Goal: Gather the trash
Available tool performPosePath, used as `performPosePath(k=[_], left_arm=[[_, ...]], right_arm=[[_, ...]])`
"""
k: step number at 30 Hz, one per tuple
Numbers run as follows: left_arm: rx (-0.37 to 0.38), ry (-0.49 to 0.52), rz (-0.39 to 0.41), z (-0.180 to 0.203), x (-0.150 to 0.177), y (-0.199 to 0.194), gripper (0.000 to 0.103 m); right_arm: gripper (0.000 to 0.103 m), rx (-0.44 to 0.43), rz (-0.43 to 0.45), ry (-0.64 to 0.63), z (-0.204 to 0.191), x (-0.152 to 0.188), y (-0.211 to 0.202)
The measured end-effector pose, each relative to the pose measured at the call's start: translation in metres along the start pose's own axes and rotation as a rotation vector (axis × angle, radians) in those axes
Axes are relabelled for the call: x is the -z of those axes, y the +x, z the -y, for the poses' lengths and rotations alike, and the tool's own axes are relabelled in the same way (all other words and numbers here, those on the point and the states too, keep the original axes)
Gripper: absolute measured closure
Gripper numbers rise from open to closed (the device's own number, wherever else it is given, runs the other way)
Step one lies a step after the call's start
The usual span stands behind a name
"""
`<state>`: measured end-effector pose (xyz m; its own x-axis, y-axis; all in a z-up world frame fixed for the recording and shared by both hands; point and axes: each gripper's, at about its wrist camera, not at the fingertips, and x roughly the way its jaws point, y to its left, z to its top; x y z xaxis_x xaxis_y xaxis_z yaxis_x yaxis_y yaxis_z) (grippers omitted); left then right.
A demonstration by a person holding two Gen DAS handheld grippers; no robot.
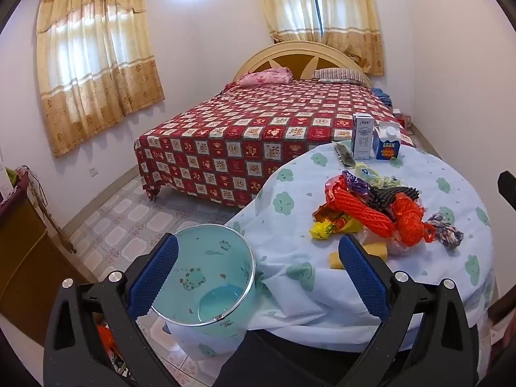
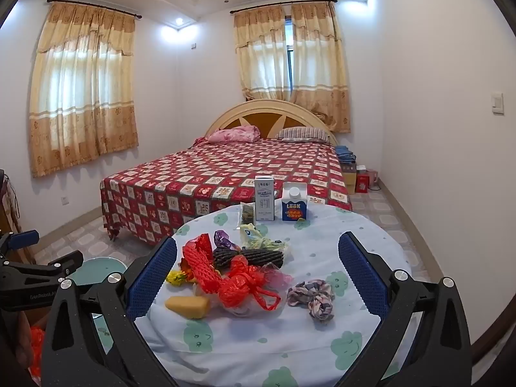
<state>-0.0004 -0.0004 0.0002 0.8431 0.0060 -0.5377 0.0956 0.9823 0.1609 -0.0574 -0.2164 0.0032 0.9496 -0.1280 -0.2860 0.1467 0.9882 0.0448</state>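
Grippers, left (image 1: 258,277) and right (image 2: 258,277), hover spread and empty; best start: nearest yellow sponge block (image 2: 187,306), then pale-blue plastic bin (image 1: 206,277).

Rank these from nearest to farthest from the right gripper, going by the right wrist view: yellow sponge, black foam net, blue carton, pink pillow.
From the right gripper:
1. Yellow sponge, on the table by the gripper's left finger.
2. Black foam net, mid-table, behind the red bag.
3. Blue carton, upright at the table's far edge.
4. Pink pillow, at the head of the bed.
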Motion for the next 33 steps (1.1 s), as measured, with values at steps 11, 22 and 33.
performPosePath(k=[11, 22, 33], left_arm=[[-0.019, -0.021, 0.014, -0.006, -0.006, 0.004, 0.006], [-0.021, -0.037, 0.025, -0.016, -0.006, -0.002, 0.006], [-0.024, -0.040, 0.024, -0.021, -0.007, -0.002, 0.006]], right_arm=[[0.004, -0.001, 0.007, -0.001, -0.001, 0.001, 0.000], [0.004, -0.002, 0.004, -0.004, -0.002, 0.002, 0.002], [0.005, -0.002, 0.003, -0.004, -0.005, 0.004, 0.002]])
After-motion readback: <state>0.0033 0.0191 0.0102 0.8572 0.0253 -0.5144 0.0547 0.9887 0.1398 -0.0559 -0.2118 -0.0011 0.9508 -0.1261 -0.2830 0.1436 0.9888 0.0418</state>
